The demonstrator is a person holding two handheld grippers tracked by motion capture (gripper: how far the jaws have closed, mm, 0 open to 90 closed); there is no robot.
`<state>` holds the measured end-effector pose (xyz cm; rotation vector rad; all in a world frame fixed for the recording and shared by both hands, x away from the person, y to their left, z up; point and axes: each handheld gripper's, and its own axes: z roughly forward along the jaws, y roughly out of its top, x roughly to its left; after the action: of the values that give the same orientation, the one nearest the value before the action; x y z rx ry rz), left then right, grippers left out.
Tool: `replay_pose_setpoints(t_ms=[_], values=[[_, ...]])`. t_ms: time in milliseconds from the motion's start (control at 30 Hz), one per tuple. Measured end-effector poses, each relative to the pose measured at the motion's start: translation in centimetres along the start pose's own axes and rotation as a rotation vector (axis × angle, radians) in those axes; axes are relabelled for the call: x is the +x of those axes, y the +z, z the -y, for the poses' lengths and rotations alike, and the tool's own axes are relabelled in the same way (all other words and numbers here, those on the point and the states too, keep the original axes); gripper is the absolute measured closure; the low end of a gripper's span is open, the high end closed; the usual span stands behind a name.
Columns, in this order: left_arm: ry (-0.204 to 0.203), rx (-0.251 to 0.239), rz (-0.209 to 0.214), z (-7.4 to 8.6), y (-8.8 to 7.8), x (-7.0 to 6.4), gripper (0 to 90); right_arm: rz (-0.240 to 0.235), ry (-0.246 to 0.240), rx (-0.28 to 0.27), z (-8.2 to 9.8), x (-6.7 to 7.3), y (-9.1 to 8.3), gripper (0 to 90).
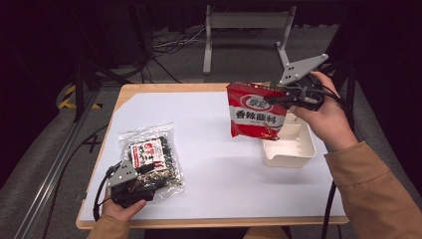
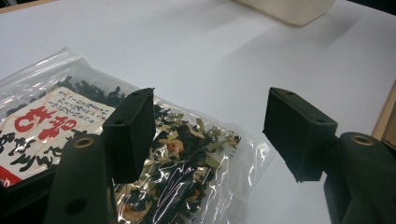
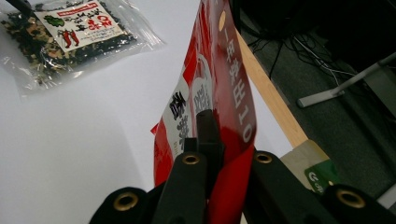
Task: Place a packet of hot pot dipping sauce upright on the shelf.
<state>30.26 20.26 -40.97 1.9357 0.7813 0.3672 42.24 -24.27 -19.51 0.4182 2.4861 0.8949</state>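
Observation:
A red snack packet with white characters hangs in the air over the left end of the cream bin. My right gripper is shut on the packet's upper right edge; in the right gripper view the red packet is pinched between the jaws. A clear bag of dark dried bits with a red and white label lies flat at the table's left. My left gripper rests at the bag's near edge, open, with its jaws apart over the clear bag's corner.
The white table top has a wooden edge. The cream bin's corner is far ahead of the left gripper. Beyond the table are a grey metal stand, cables on the floor and a rail at the left.

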Motion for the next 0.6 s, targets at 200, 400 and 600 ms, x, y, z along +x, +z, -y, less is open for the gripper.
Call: replay_pose_setpoints(t_ms=[200,400,600], values=[[0.0,0.002,0.0,0.0,0.0,0.1,34.5,0.019,0.005,-0.008,0.9,-1.2,-0.3,88.6],[0.0,0.003,0.0,0.0,0.0,0.1,34.4,0.035,0.024,-0.014,2.2,-2.7,-0.5,88.6],[-0.008,-0.001,-0.007,0.2,-0.3,0.1,34.5,0.055,0.029,-0.022,3.4,-4.1,-0.6,88.6]])
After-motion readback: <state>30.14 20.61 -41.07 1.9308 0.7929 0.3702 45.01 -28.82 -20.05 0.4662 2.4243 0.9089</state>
